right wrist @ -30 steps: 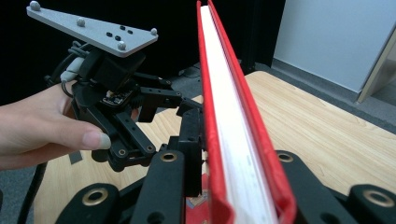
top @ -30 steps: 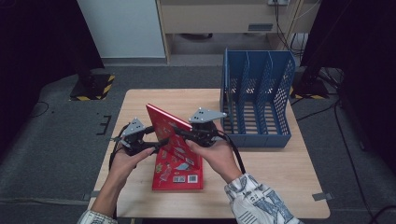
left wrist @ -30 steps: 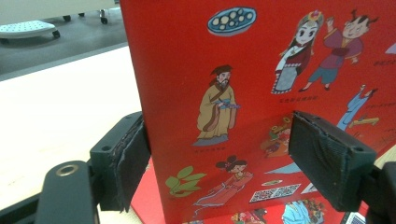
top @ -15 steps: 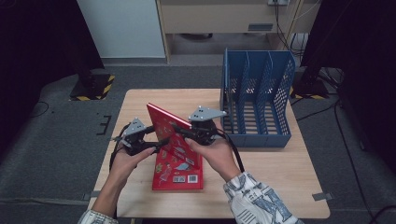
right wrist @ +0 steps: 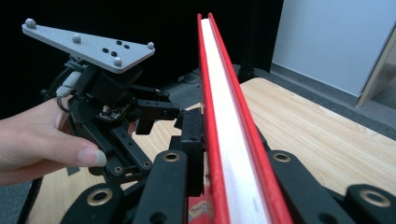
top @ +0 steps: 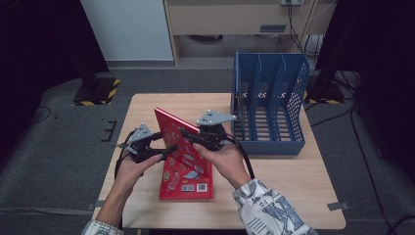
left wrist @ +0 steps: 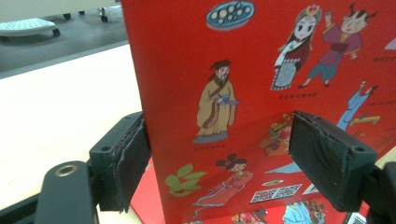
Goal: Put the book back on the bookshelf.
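The red book [top: 183, 147] was sitting near the middle of the light wooden desk [top: 274, 196], one glossy hard cover lifted up at a steep tilt while the rest lay flat with its cartoon figures and a QR code facing up. The right hand-held gripper [top: 188, 137] was clamped on the raised cover's top edge — in the right gripper view [right wrist: 224, 186] you could see the black jaws pressed tight against both red boards with the white page block running between them. The left hand-held gripper [top: 164, 148] came in from the other side, and in its own view [left wrist: 219, 158] the jaws were spread, the ribbed, worn-looking rubber pads [left wrist: 327, 154] standing on either side of the cover's edge. I couldn't see either pad actually pressing on it, so I'd call it loose around the book rather than pinching. Just beside the right hand stood a blue plastic file rack [top: 269, 103] with perforated walls and upright dividers, taking up the far right part of the desk, close to the book but not touching. Each gripper had a flat grey triangular plate [top: 215, 117] on top and a black cable trailing off. Around the desk it was dark grey carpet [top: 63, 147], with a yellow-and-black striped base [top: 95, 93] off to the far left.
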Demonstrator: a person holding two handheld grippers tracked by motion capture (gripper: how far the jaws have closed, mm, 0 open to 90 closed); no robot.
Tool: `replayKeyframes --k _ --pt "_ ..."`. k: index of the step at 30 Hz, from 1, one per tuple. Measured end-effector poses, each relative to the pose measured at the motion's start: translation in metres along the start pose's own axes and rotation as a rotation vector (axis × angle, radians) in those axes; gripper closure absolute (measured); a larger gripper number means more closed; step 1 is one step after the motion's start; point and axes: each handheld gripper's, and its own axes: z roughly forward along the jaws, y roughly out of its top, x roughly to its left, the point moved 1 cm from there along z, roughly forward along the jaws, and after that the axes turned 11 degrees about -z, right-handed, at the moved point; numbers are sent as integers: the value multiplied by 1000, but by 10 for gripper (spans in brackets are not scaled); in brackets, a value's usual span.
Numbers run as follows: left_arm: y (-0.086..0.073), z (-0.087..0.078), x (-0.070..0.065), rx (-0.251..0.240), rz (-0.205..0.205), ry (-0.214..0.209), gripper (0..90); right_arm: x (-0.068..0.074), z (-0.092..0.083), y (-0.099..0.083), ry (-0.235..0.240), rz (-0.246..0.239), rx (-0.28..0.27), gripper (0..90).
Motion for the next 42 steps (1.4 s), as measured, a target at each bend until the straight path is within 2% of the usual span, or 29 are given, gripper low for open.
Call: replayKeyframes --k 7,10,14,20,24,28,31,36,42 --pt "-11 -1 9 18 -7 56 137 -5 0 -1 -26 24 -7 785" --pt "-20 0 16 29 -1 115 135 -10 1 -1 -32 35 -8 787" --pt "-35 0 28 46 -52 138 116 -16 2 -2 -35 67 -12 788" --pt "-53 -2 40 63 -100 174 92 -19 3 0 -49 67 -11 790" --pt "-57 -2 46 71 -101 216 92 -21 3 3 -61 60 -7 789" --pt "-68 -4 54 84 -111 235 92 -24 1 6 -71 55 1 790" --pt "-72 -7 62 103 -92 269 90 -27 -1 8 -82 55 4 789" --pt "-79 -15 80 109 -148 327 83 -33 -6 9 -101 63 -3 790" --pt "-84 -20 88 127 -177 362 83 -40 -12 10 -121 70 -10 789"
